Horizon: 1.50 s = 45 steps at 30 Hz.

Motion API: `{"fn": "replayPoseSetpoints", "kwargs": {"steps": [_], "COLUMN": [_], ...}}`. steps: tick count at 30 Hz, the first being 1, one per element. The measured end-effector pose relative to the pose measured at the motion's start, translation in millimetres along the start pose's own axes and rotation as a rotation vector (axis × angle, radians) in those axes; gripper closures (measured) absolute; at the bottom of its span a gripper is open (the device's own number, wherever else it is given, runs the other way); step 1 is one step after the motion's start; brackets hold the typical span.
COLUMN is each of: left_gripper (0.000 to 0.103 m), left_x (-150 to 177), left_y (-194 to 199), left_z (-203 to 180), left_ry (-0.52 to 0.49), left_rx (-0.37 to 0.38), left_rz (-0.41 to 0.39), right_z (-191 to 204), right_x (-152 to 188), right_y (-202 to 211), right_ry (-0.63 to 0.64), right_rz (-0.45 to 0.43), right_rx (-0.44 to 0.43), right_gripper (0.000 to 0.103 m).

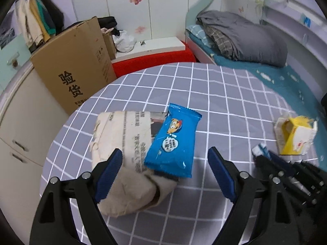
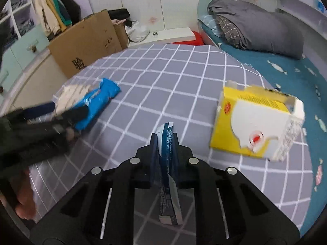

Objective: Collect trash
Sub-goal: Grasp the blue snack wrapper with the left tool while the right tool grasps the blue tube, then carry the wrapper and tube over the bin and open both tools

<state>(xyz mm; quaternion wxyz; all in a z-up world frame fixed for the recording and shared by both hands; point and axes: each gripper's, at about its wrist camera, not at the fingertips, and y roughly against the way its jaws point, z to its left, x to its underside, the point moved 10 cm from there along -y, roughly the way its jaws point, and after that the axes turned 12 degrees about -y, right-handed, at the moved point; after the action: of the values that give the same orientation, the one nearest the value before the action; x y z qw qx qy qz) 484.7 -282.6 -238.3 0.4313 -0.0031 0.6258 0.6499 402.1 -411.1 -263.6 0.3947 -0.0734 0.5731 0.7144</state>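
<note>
- The tabletop (image 1: 224,94), under a grey checked cloth, carries all the trash.
- The crumpled newspaper (image 1: 122,143) lies at its left side. It looks light and soft but bulky; I judge that a grip on a folded edge is better than on the thick body.
- The yellow-white carton (image 2: 255,122) lies at the right side with torn flaps. It seems empty and light, fairly stiff but easy to crush; one side wall is a good place to pinch.
- The blue snack wrapper (image 1: 173,140) rests partly on the newspaper. It is thin, glossy, probably slippery; the crimped end seal should hold best.
- The left gripper (image 1: 165,169) hangs over the wrapper's near end, jaws wide, with nothing pressed.
- The right gripper (image 2: 165,140) has its jaws closed on a small dark-blue sachet (image 2: 167,163), flat and limp.
</note>
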Motion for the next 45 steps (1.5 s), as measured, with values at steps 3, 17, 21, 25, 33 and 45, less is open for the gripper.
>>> {"fn": "replayPoseSetpoints", "kwargs": {"steps": [3, 17, 21, 25, 33, 45], "left_gripper": [0.020, 0.060, 0.093, 0.096, 0.097, 0.097], "left_x": [-7, -16, -18, -19, -2, 74], "left_y": [-8, -29, -13, 12, 72, 165], "left_z": [-4, -25, -26, -23, 4, 110], "left_ry": [-0.035, -0.160, -0.162, -0.135, -0.051, 0.139], "left_rx": [-0.016, -0.095, -0.082, -0.059, -0.015, -0.013], "left_rz": [0.006, 0.061, 0.023, -0.015, -0.116, -0.229], "right_z": [-5, -6, -3, 5, 43, 177], "right_x": [-10, -15, -14, -11, -5, 40], "right_y": [-5, -2, 2, 13, 49, 97], "right_ry": [-0.057, -0.104, -0.110, -0.109, -0.079, 0.068], "right_rz": [0.000, 0.002, -0.002, -0.007, -0.027, -0.008], "right_rx": [-0.040, -0.110, -0.120, -0.145, -0.199, -0.337], "right_gripper": [0.089, 0.089, 0.089, 0.089, 0.089, 0.089]}}
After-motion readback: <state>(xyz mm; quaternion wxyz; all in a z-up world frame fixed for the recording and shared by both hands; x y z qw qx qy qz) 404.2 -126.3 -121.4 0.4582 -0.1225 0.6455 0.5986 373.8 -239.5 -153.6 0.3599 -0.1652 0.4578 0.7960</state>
